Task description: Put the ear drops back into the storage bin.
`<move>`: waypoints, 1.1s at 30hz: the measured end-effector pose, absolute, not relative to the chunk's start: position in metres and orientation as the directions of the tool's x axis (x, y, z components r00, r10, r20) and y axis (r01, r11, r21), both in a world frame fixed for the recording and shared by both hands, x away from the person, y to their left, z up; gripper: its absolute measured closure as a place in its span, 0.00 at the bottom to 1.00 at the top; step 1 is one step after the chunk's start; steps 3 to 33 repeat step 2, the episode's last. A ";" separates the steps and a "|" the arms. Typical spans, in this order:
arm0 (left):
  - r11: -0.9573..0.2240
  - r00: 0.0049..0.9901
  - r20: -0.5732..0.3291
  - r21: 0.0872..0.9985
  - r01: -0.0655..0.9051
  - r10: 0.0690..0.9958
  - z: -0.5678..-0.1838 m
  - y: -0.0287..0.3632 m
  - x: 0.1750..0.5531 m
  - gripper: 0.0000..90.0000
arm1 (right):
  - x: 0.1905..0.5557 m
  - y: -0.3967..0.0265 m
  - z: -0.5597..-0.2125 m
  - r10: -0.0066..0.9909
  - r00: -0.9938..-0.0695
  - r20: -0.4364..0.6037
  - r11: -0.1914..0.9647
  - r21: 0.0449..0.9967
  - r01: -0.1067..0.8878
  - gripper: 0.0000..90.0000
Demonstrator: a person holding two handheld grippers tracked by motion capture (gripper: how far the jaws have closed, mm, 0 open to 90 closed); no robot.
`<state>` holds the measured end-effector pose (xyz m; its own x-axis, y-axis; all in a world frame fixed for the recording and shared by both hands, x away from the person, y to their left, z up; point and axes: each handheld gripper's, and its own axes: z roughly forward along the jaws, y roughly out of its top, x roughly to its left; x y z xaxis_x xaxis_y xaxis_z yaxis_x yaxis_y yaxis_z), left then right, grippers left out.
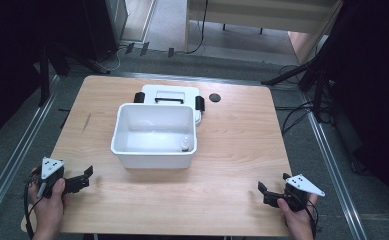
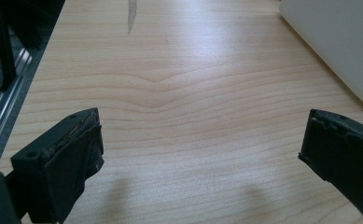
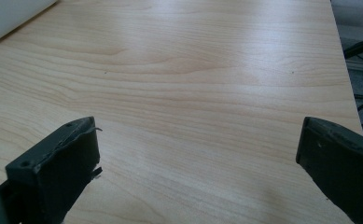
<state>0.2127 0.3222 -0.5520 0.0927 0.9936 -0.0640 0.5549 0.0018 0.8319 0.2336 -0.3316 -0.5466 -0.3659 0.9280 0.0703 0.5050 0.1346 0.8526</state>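
The open white rectangular plastic bin (image 1: 154,135) sits at centre frame on the light wooden table (image 1: 232,150), with 1 small white bottle (image 1: 185,144) standing in its lower-right corner. 1 white lid with black latches (image 1: 174,95) lies just behind it, and 1 small black disc (image 1: 214,97) to the upper right. A careless reach could topple the bottle or shove the light bin. The 2 grippers, left gripper (image 1: 79,181) lower left and right gripper (image 1: 272,192) lower right, are both spread wide and hold nothing.

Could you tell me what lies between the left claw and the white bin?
Nothing: bare wood of the table separates the open left claw from the white bin, plainest in the left gripper view.
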 end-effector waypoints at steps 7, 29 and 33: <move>0.004 0.091 -0.065 0.833 0.553 0.994 -0.552 0.322 0.212 0.00 | 0.235 -0.333 -0.547 0.925 -0.371 0.083 0.127 0.852 0.508 0.00; 0.004 0.091 -0.065 0.833 0.553 0.994 -0.552 0.322 0.212 0.00 | 0.235 -0.333 -0.547 0.925 -0.371 0.083 0.127 0.852 0.508 0.00; 0.004 0.091 -0.065 0.833 0.553 0.994 -0.552 0.322 0.212 0.00 | 0.235 -0.333 -0.547 0.925 -0.371 0.083 0.127 0.852 0.508 0.00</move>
